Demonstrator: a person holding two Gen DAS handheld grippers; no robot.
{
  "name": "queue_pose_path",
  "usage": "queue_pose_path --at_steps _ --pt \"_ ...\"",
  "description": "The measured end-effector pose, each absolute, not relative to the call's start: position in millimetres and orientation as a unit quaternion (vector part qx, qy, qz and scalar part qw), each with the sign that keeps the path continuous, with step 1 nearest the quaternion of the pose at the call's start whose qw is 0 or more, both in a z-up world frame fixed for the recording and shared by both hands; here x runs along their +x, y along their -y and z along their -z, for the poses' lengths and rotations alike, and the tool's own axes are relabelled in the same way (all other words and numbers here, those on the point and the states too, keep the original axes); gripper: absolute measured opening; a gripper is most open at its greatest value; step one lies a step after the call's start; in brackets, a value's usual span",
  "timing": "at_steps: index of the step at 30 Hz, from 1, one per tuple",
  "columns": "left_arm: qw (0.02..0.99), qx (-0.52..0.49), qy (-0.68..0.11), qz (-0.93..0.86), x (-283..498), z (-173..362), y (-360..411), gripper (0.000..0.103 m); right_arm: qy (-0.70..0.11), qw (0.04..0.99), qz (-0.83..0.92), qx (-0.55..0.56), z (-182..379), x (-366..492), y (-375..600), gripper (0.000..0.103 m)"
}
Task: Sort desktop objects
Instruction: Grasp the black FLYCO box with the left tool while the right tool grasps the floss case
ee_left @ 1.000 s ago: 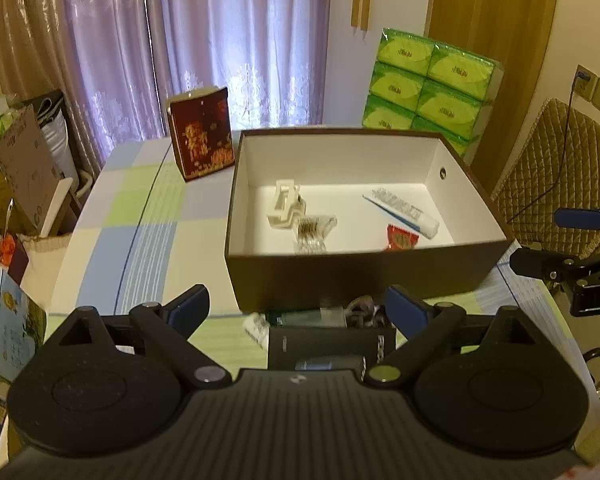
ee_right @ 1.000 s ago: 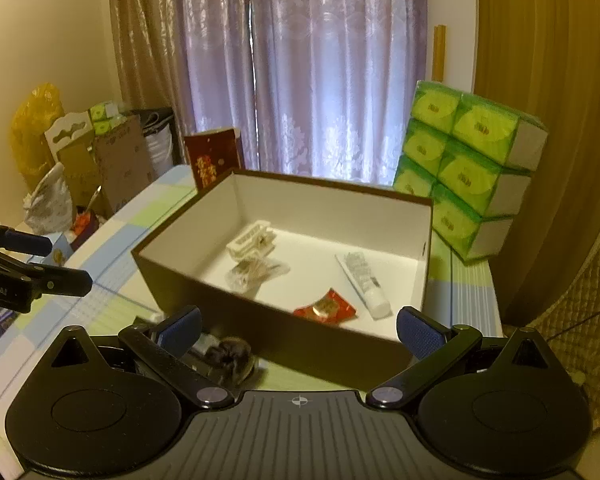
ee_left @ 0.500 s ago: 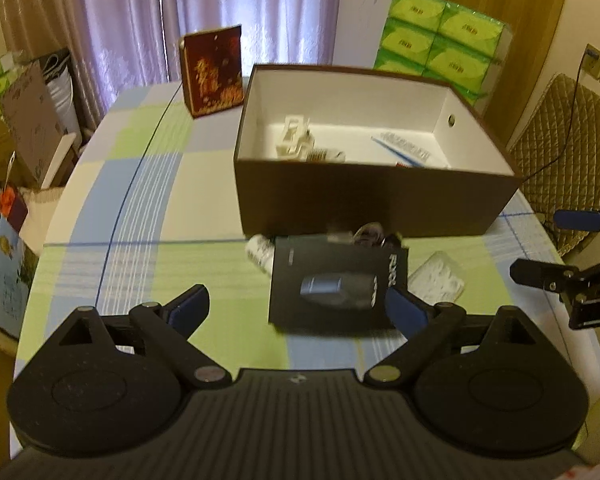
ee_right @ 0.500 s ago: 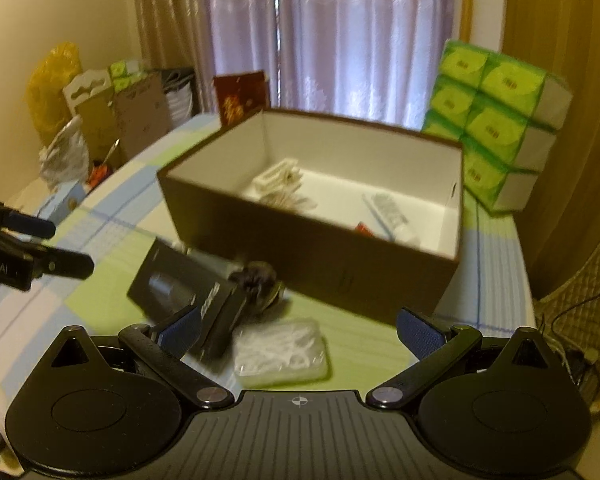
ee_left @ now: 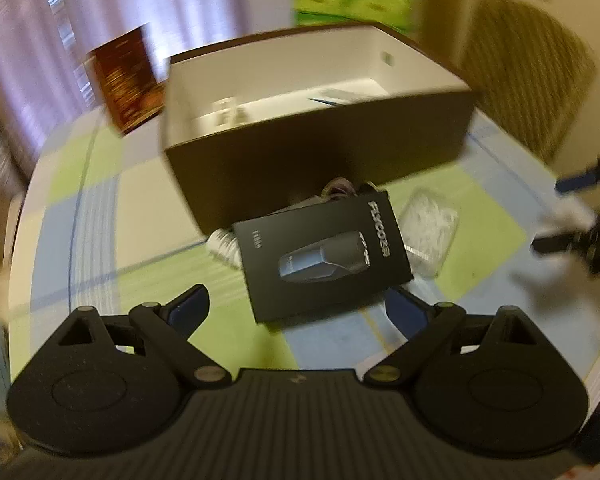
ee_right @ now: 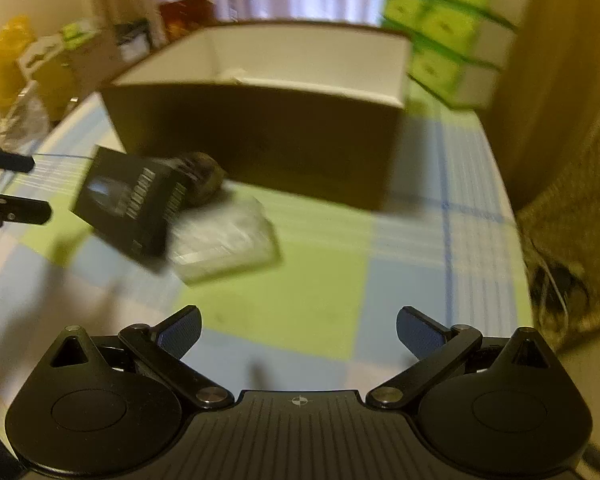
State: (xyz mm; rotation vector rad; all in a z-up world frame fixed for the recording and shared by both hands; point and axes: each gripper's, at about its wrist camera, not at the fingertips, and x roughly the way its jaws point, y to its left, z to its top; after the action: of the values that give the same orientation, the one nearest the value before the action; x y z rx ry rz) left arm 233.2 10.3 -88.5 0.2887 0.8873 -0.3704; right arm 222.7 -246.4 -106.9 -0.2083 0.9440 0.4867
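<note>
Both grippers dropped lower; black carton (ee_left: 324, 254) fronts brown box (ee_left: 320, 152).

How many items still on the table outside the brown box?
4 visible: black carton in front of the brown box, clear plastic case right of it, white packet and dark bundle partly under it. More may be hidden.

One brown open box (ee_left: 320, 152) stands on the bench (ee_left: 112, 216). Before it lie one black product box (ee_left: 324, 252), one clear plastic case (ee_left: 432, 232) and one dark bundle (ee_right: 202, 176). One red carton (ee_left: 126, 80) stands behind.
</note>
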Motion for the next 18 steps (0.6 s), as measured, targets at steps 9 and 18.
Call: queue_pose_path --at_steps 9,18 --pt "0.813 0.357 -0.359 0.289 249 126 18 0.093 -0.501 0.85 -0.151 -0.053 130 220 290 0.101" --pt "0.725 0.505 -0.299 0.36 258 169 44 0.093 -0.518 0.848 -0.112 -0.017 134 220 303 0.101"
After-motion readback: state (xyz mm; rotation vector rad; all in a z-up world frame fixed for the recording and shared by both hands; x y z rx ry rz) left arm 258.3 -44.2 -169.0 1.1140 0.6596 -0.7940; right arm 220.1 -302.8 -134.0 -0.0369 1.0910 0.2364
